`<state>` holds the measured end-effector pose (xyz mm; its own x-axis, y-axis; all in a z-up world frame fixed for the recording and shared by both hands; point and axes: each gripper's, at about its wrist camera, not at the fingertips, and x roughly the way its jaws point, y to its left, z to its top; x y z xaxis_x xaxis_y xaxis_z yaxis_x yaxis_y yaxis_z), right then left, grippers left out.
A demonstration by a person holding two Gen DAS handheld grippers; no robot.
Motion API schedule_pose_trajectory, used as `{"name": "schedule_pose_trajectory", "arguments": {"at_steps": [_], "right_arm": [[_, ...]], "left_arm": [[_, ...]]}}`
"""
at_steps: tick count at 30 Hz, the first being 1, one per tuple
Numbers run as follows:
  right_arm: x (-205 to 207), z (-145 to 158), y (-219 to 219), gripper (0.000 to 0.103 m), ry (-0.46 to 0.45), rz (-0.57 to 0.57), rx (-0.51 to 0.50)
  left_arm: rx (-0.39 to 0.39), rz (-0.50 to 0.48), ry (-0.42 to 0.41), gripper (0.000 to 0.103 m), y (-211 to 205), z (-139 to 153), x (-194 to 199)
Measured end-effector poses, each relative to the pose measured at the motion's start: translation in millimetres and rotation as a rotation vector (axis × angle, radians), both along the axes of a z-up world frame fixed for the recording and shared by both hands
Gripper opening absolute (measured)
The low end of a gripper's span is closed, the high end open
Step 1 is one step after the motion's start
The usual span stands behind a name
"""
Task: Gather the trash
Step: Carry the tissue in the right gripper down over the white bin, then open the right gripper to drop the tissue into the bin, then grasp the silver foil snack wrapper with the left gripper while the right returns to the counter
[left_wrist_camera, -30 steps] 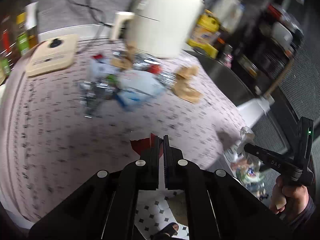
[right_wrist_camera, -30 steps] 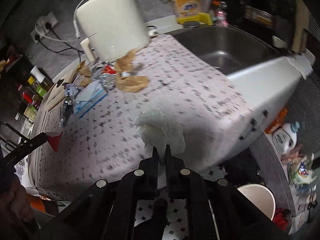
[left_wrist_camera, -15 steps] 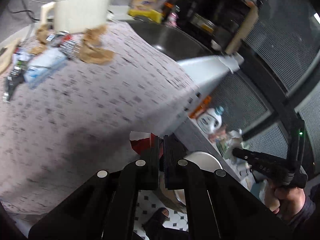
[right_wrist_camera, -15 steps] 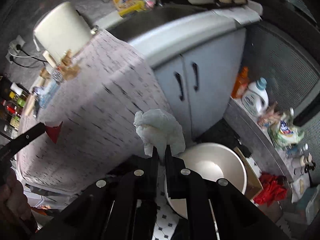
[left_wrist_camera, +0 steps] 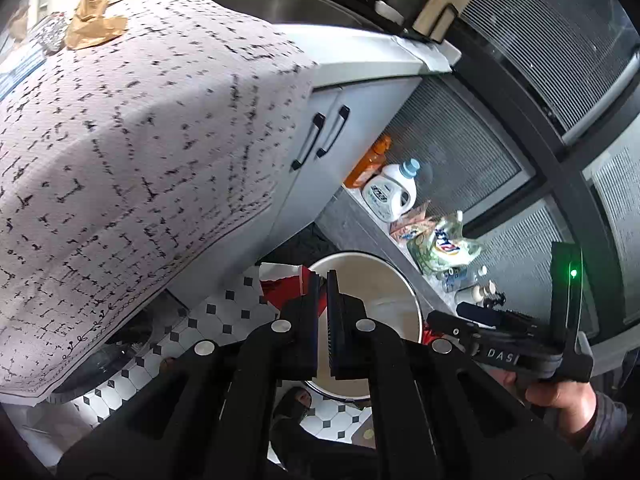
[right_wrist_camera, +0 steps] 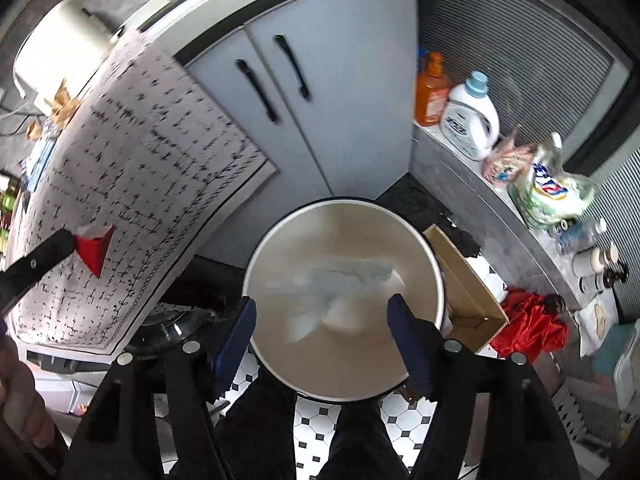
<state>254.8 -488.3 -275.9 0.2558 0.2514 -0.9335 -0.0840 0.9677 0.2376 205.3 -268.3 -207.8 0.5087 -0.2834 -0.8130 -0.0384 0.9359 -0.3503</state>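
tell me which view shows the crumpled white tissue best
The right wrist view. There the crumpled white tissue shows blurred inside the round white bin, between the right gripper's opening jaws and touching neither. In the left wrist view I cannot make out the tissue; the left gripper blocks much of the bin.

Home kitchen. Steel sink set in a white counter, grey cabinet doors with black handles below it, patterned tablecloth hanging over the worktop, cream appliance at the back. Black-and-white tile floor, round bin standing on it. Detergent jug and orange bottle on a low ledge by the ribbed glass.
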Motion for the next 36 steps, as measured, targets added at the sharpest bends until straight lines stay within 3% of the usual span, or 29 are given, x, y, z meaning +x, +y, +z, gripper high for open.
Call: {"name": "schedule_pose_trajectory", "arguments": {"at_steps": [6,16,19,20,23,24,34,36], "right_arm": [[-2,13,-33,0.068,-0.029,-0.062,0.02],[-25,57,-90,0.072,-0.099,-0.216,0.006],[-33,64,-105,0.072,-0.107,-0.267,0.001],[-36,66,-109,0.072,-0.111,-0.284,-0.001],[-42,71,-116,0.075,-0.119,-0.322,0.002],[-43,73,-118,0.078,-0.123,-0.334,0.004],[-27,100,-74,0.093,-0.217,-0.32,0.008],[-21,109,-58,0.095,-0.248,-0.31,0.0]], "left_arm": [[-0.001,-0.054,0.025,0.004,-28,-6,4],[-0.044,-0.23,0.057,0.004,-83,-12,31],[-0.056,-0.263,0.081,0.008,-95,-14,34],[-0.059,-0.274,0.091,0.016,-98,-14,36],[-0.072,-0.281,0.072,0.057,-96,-5,37],[-0.07,-0.279,0.058,0.065,-95,-1,37],[-0.004,-0.179,-0.043,0.096,-29,46,36],[0.012,-0.153,-0.065,0.097,-12,55,37]]}}
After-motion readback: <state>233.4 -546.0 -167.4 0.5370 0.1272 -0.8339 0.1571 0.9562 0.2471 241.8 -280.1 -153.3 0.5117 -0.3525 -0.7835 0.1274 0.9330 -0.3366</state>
